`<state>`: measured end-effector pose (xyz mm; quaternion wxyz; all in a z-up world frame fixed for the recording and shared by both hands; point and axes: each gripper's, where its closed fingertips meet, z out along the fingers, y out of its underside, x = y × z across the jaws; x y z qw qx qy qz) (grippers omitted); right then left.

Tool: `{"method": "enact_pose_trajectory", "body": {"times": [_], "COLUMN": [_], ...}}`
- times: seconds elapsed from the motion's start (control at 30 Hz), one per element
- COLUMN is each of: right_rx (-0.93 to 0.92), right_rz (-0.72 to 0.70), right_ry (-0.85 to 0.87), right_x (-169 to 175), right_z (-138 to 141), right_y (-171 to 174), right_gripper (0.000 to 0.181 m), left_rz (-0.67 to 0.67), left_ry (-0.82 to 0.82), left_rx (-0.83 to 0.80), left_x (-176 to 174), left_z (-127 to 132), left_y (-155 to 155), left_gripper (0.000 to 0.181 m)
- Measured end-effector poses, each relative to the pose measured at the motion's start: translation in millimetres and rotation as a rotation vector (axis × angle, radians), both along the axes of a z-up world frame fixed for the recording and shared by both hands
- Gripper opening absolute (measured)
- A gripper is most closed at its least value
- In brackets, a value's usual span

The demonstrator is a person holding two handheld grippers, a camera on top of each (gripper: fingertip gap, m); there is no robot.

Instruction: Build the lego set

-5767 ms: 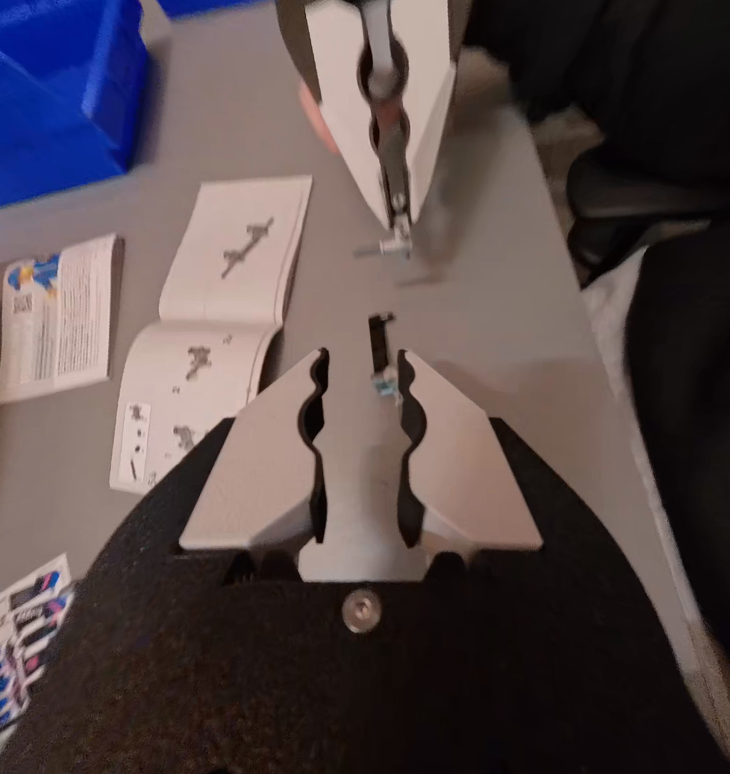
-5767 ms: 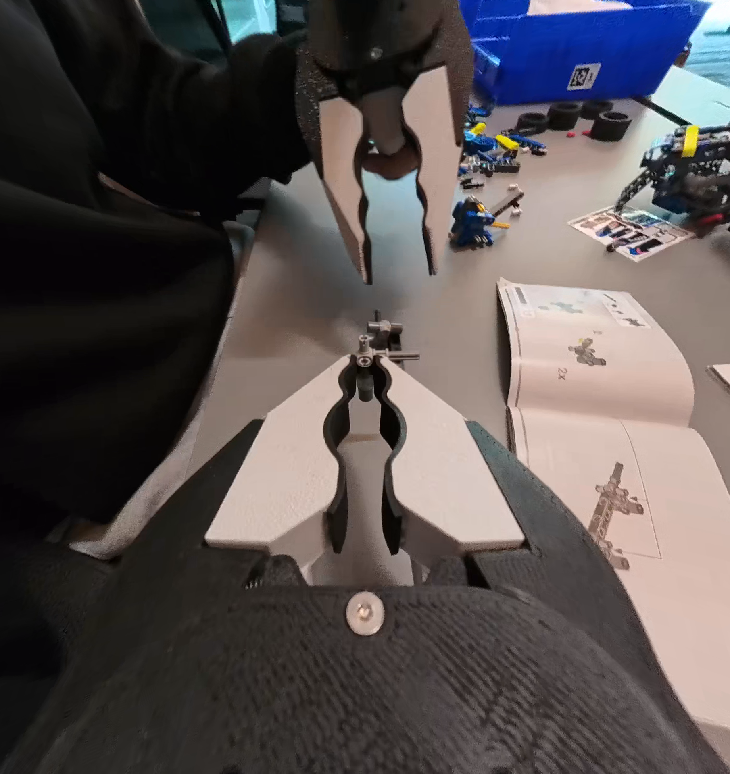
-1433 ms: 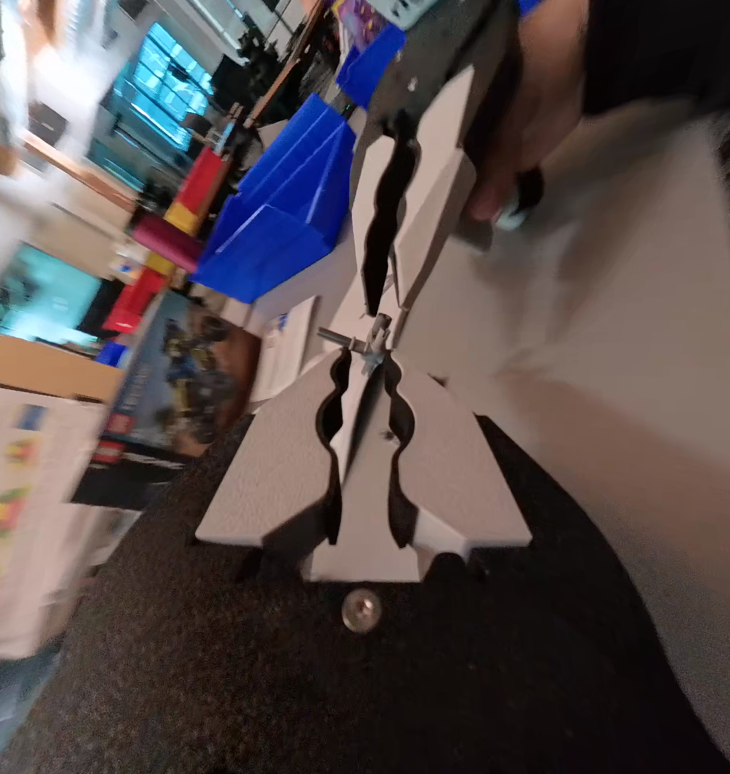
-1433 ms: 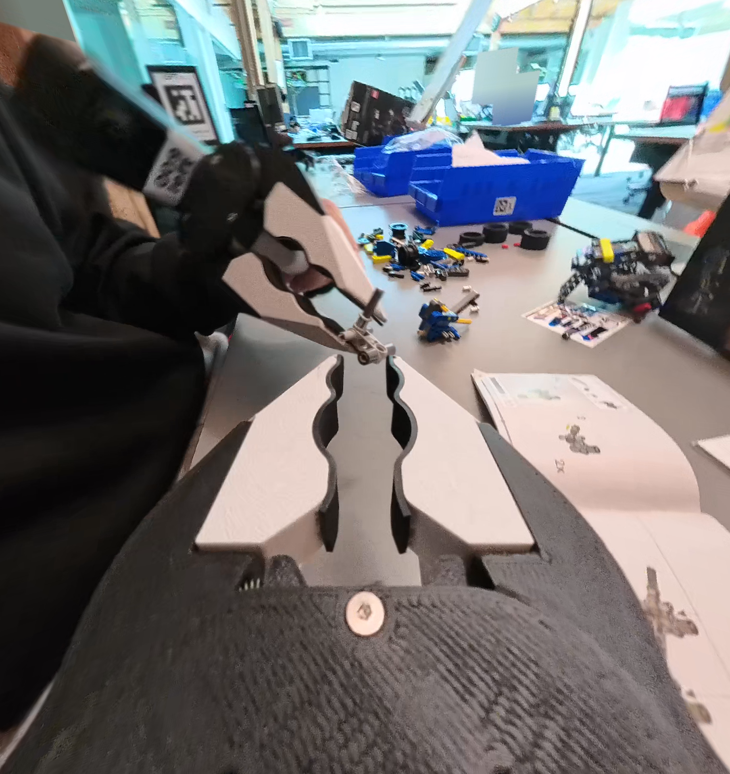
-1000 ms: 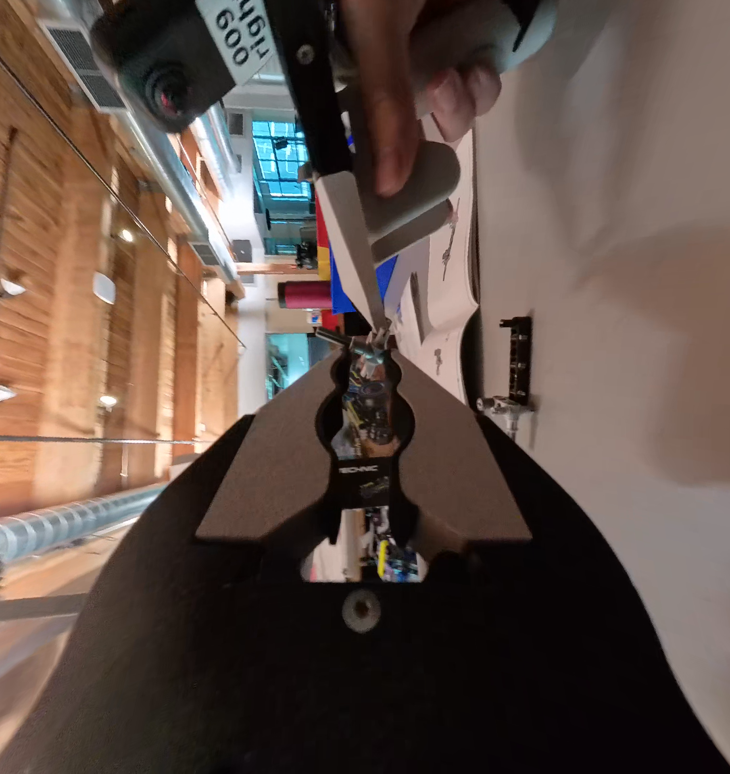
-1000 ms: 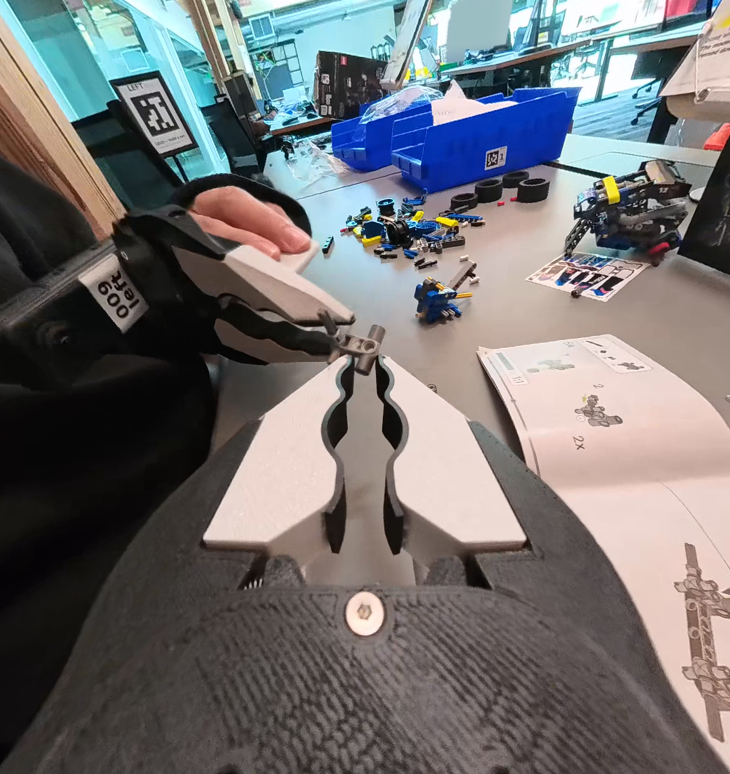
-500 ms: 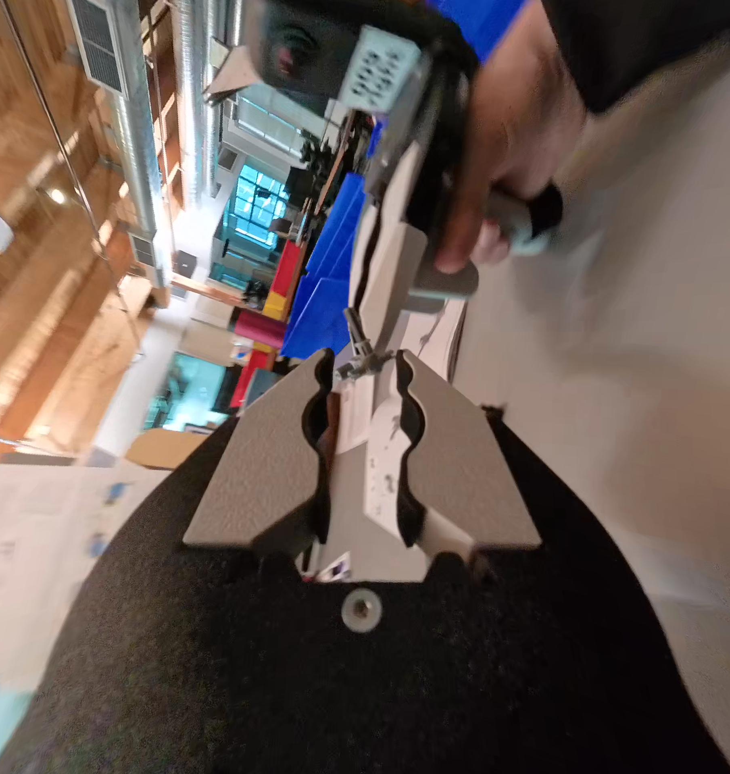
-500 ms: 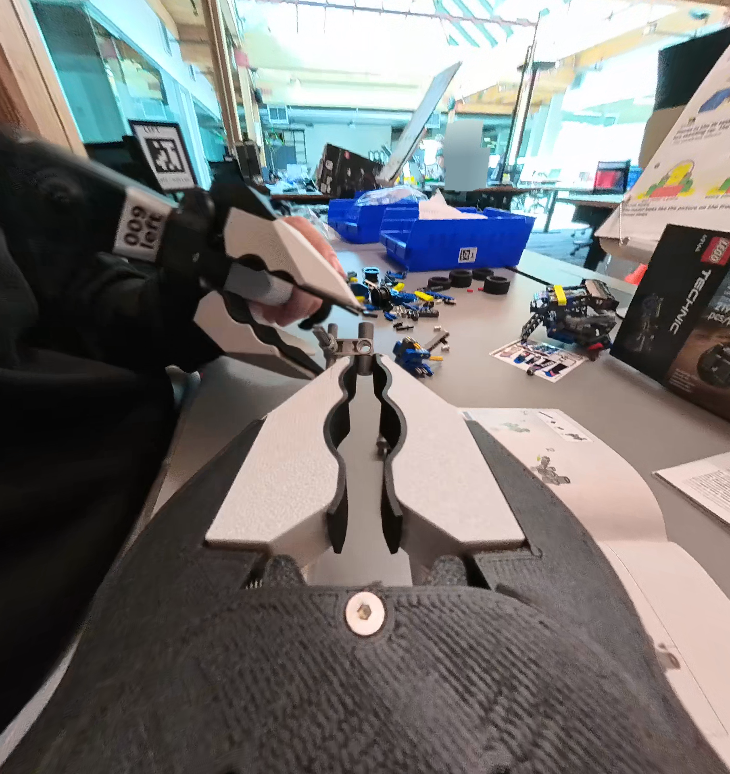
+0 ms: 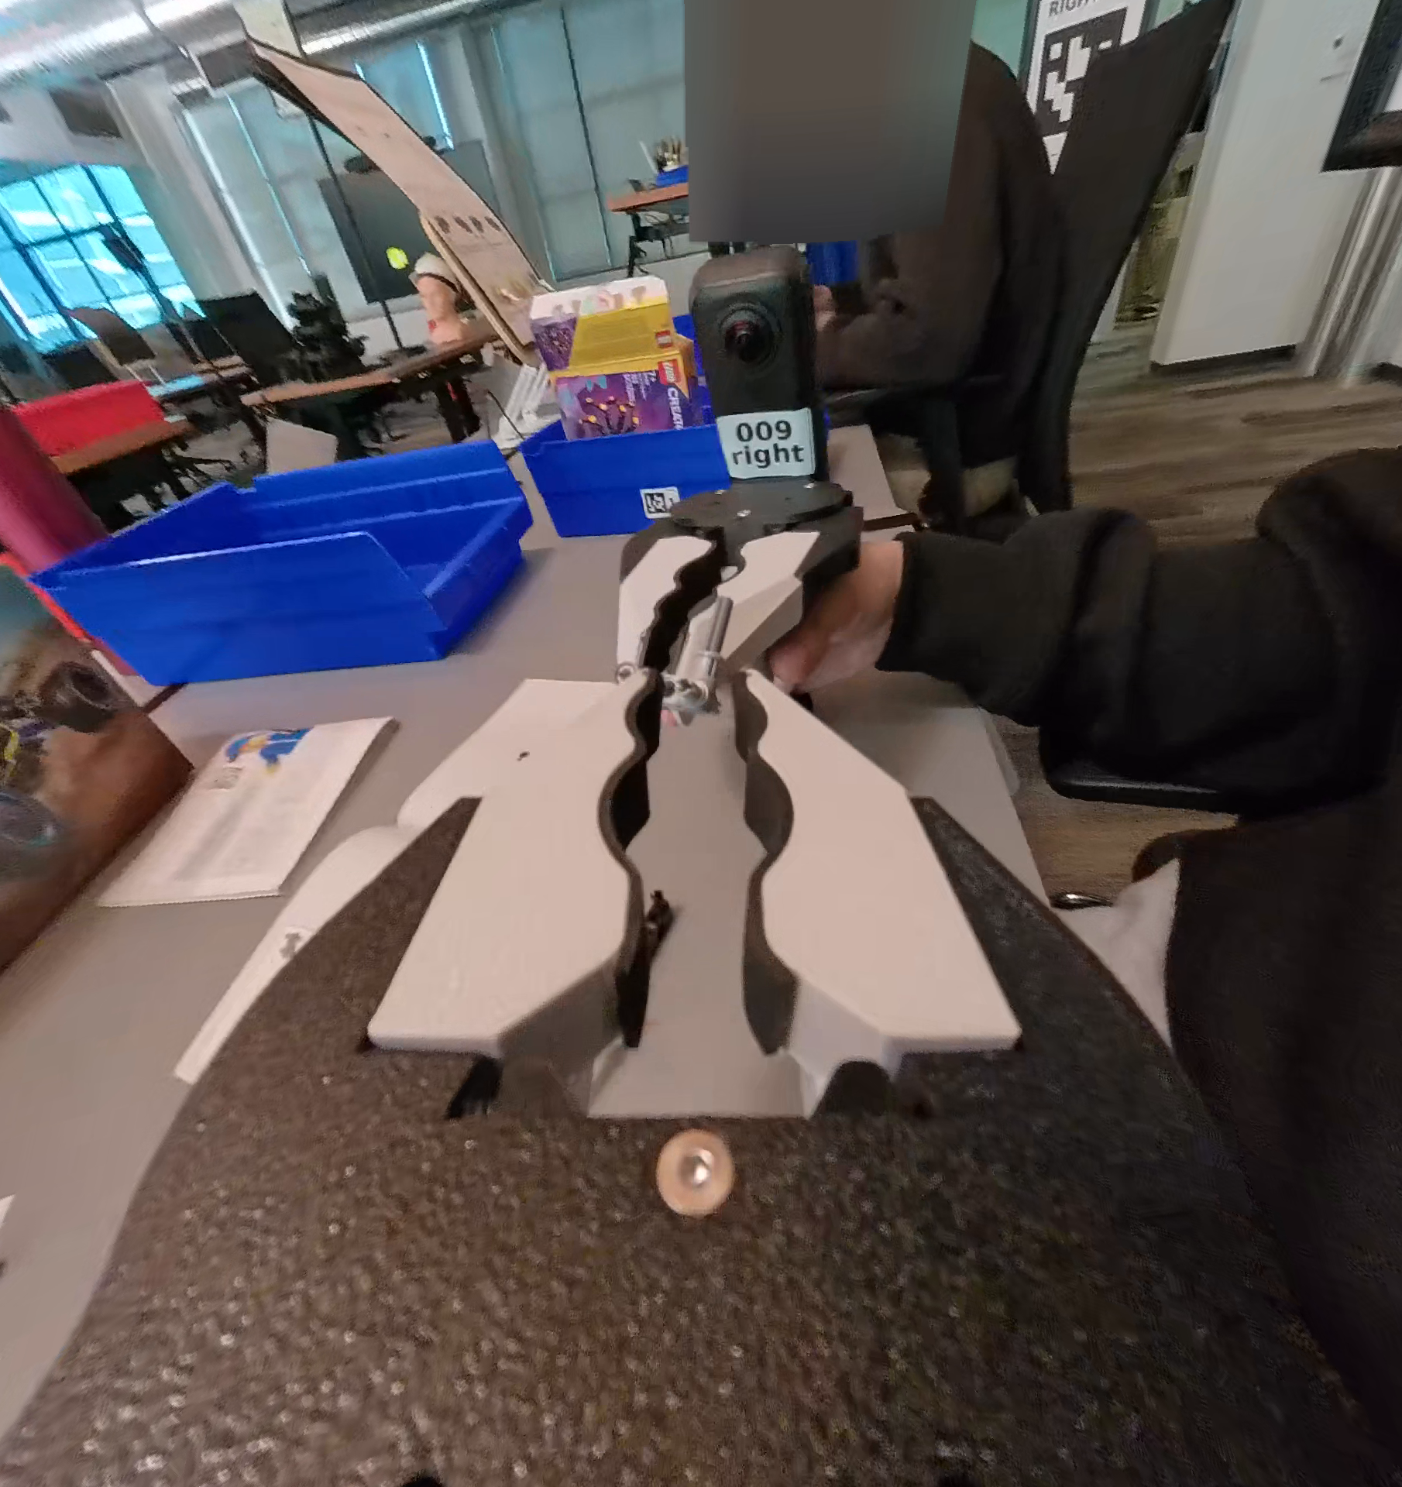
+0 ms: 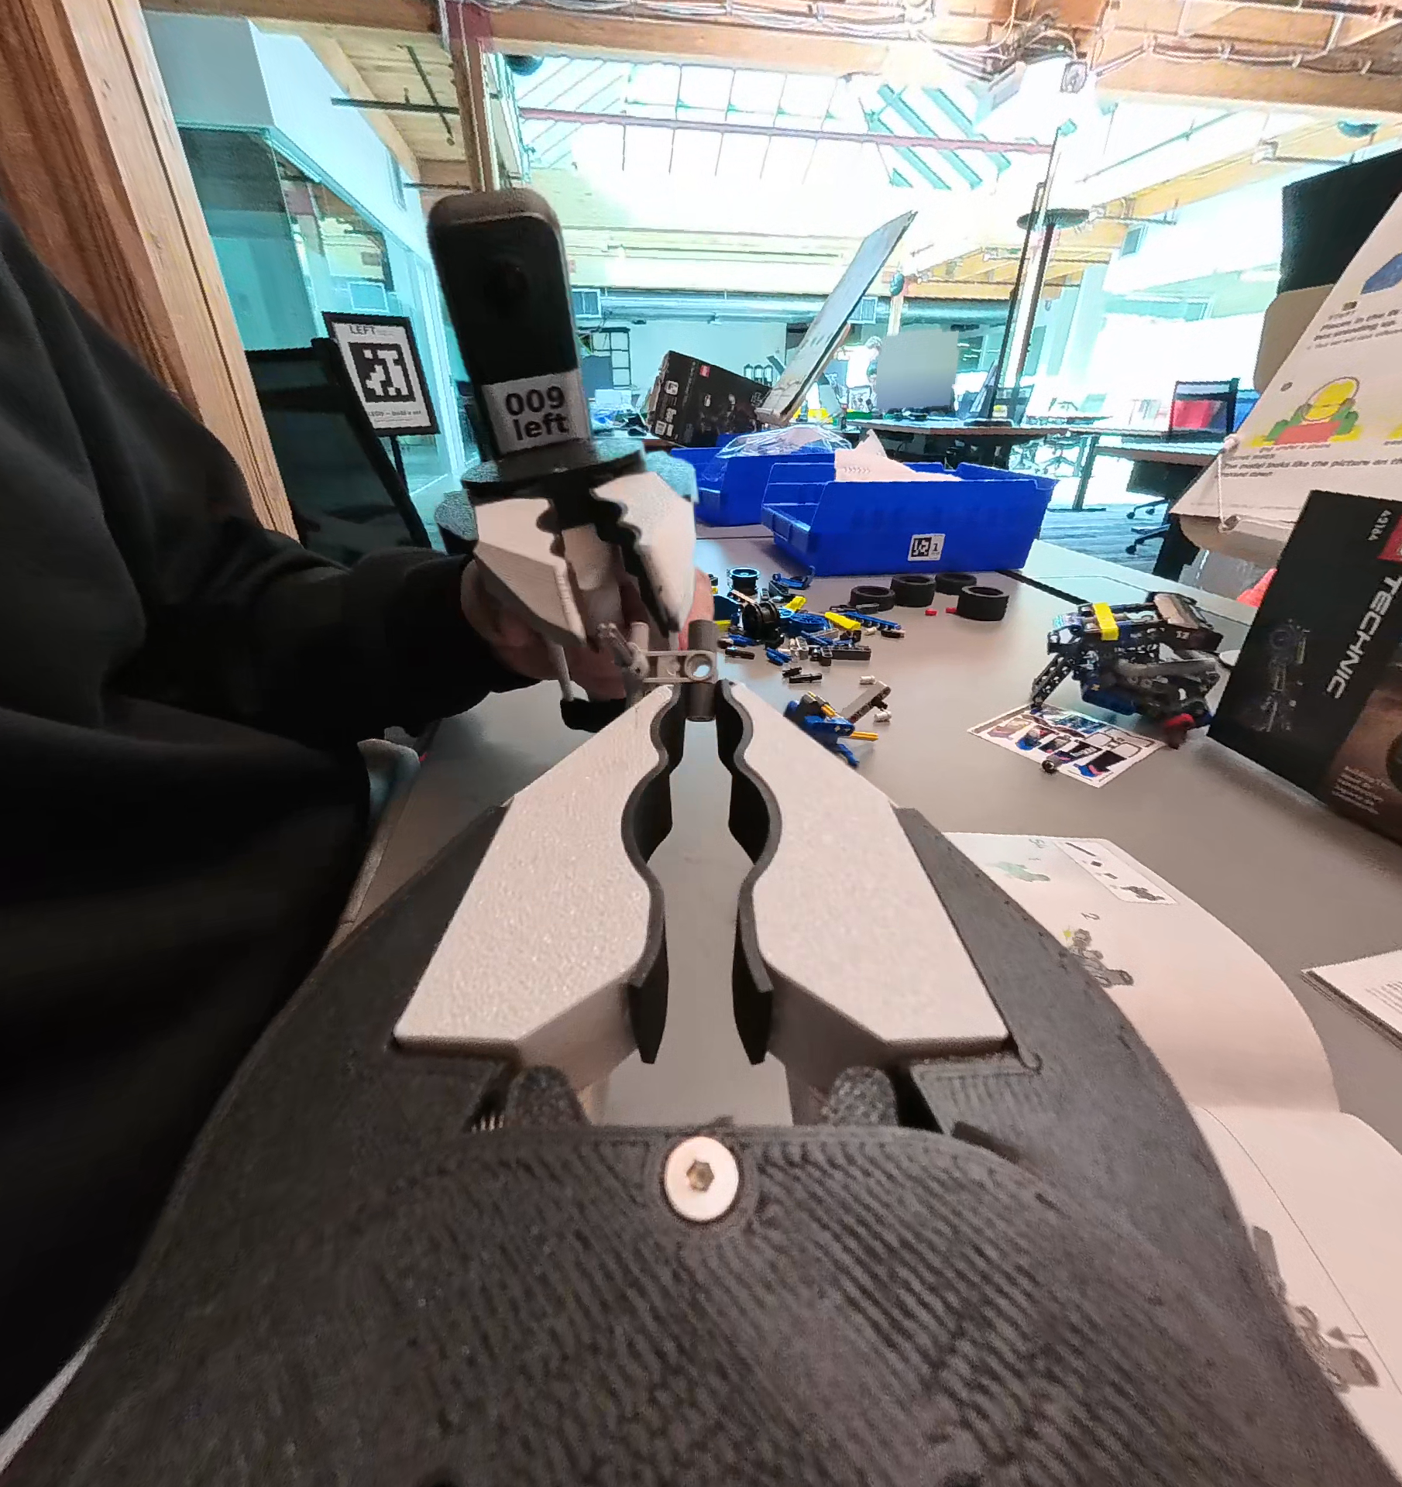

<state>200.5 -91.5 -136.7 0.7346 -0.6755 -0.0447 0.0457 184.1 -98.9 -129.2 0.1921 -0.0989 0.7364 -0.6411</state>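
A small grey Lego assembly (image 10: 676,665) of connectors and a thin axle is held in the air over the grey table (image 10: 963,813). My right gripper (image 10: 698,697) is shut on its dark grey end, which stands upright between the fingertips. My left gripper (image 9: 694,684) is open, with the assembly (image 9: 691,694) just at its fingertips. In the right wrist view the left gripper (image 10: 609,624) faces me with its fingers spread around the assembly's far end. In the left wrist view the right gripper (image 9: 686,644) faces me, closed on the piece.
An open instruction booklet (image 10: 1124,965) lies to the right. Loose blue, black and yellow parts (image 10: 794,636), black tyres (image 10: 923,591), a partly built vehicle (image 10: 1124,668), a sticker sheet (image 10: 1060,744), a set box (image 10: 1358,668) and blue bins (image 10: 899,515) sit farther off. A small black piece (image 9: 656,909) lies below my left fingers. Both grippers' tips are roughly 35 cm from the partly built vehicle (image 10: 1124,668).
The left gripper let go of the grey assembly and the right gripper shut on it. Both grippers have since turned upright and now face each other across the piece.
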Motion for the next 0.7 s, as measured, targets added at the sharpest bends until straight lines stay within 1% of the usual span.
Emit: {"method": "enact_pose_trajectory", "body": {"times": [0.07, 0.17, 0.3, 0.4, 0.63, 0.7], "right_rx": [0.001, -0.008, -0.024, -0.034, -0.043, -0.065], "right_rz": [0.010, 0.009, 0.011, 0.011, -0.005, -0.027], "right_ry": [-0.007, -0.017, -0.025, -0.026, -0.006, -0.011], "right_x": [-2.2, -2.6, -3.2, -3.3, 0.4, 4.0], "right_z": [-0.1, -1.3, -3.5, -4.7, -5.3, -7.8], "right_y": [0.4, 1.1, 1.5, 1.5, -1.1, -3.2], "right_gripper": [0.005, 0.006, 0.006, 0.006, 0.006, 0.010], "left_rz": [-0.004, -0.016, -0.045, -0.072, -0.087, -0.085], "left_ry": [0.008, 0.016, 0.045, 0.100, 0.235, 0.258], "left_rx": [0.013, 0.015, 0.014, -0.012, -0.088, -0.106], "left_x": [0.3, -0.5, -1.8, -3.0, 0.9, 2.2], "left_z": [-2.8, -4.0, -6.4, -7.3, -5.0, -2.4], "left_y": [-0.2, -1.1, 0.1, -0.3, -1.5, -1.1], "left_gripper": [0.014, 0.005, 0.004, 0.002, 0.002, 0.001]}}
